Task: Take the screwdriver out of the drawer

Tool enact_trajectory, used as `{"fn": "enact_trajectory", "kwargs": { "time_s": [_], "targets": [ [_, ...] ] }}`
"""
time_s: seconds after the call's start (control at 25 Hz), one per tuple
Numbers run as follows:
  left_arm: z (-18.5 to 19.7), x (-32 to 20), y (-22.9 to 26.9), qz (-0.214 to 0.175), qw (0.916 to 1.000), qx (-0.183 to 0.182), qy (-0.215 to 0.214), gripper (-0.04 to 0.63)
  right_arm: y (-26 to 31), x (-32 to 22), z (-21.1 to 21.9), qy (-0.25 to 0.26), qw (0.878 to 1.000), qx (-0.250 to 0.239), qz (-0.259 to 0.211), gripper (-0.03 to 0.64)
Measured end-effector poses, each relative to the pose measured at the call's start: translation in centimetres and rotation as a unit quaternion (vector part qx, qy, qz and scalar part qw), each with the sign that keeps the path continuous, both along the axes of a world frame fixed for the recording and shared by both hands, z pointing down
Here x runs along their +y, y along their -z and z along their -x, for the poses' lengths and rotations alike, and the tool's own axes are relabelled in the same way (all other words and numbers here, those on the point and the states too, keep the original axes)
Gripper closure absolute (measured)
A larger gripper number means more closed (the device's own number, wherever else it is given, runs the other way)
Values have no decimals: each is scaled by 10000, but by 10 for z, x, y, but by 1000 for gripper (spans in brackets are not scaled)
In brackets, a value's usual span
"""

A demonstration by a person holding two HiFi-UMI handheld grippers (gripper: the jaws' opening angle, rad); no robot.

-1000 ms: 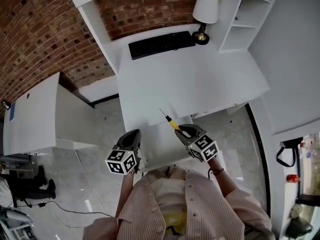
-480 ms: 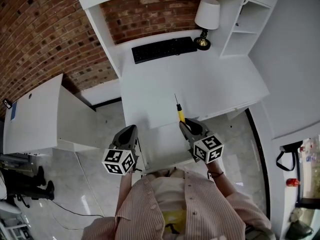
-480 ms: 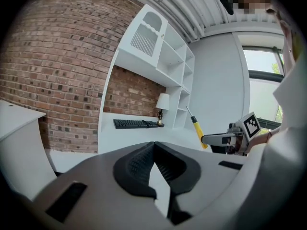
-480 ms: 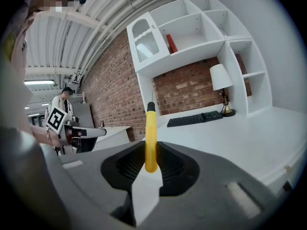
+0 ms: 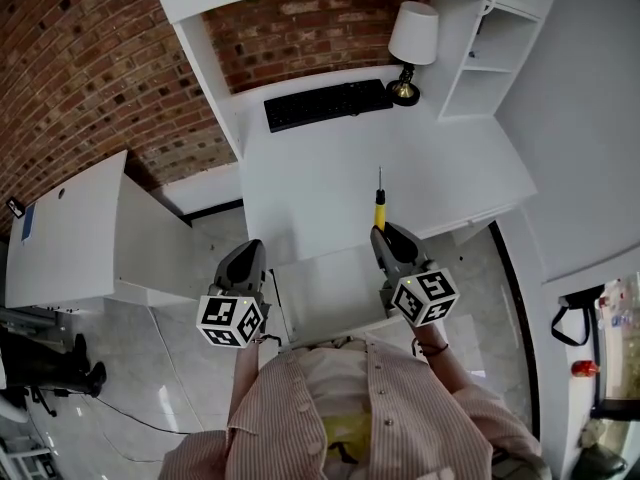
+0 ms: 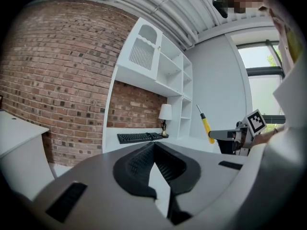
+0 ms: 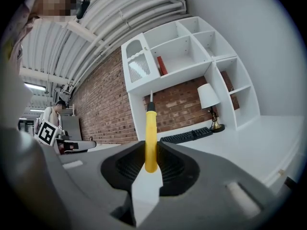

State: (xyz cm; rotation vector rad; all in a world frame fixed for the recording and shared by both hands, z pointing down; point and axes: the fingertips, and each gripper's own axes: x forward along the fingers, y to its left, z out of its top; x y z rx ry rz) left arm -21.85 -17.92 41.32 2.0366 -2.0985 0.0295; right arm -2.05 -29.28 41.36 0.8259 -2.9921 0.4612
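R gripper [image 5: 385, 236] is clamping the screwdriver [image 5: 379, 208] low on its yellow handle. The tool is standing roughly upright, tip up. It's hanging clear of the open drawer [image 5: 330, 293], above the drawer's far-right corner, touching nothing but the pads. L gripper [image 5: 248, 258] is hovering at the drawer's left edge, jaws closed w/ nothing btwn them.

Step, imo: extraction is basically done, the tool is out. Next move prob needs a firm grip, a carry past the drawer's far edge onto the desk [image 5: 400, 168], and laying it flat w/o the tip snagging. L is looking free to push the drawer shut.
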Motion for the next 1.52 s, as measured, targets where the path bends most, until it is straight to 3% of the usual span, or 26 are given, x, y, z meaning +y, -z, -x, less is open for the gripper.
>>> {"fn": "enact_trajectory", "kwargs": {
  "time_s": [0.52,1.52],
  "targets": [
    [13,0,23,-286,9989,-210,316,597,19,-17,-14,-222,9993,-142,-256,538],
    [15,-5,13,-107,9987,-210,447,597,10,-31,-26,-386,9990,-70,-192,538]
  ]
}}
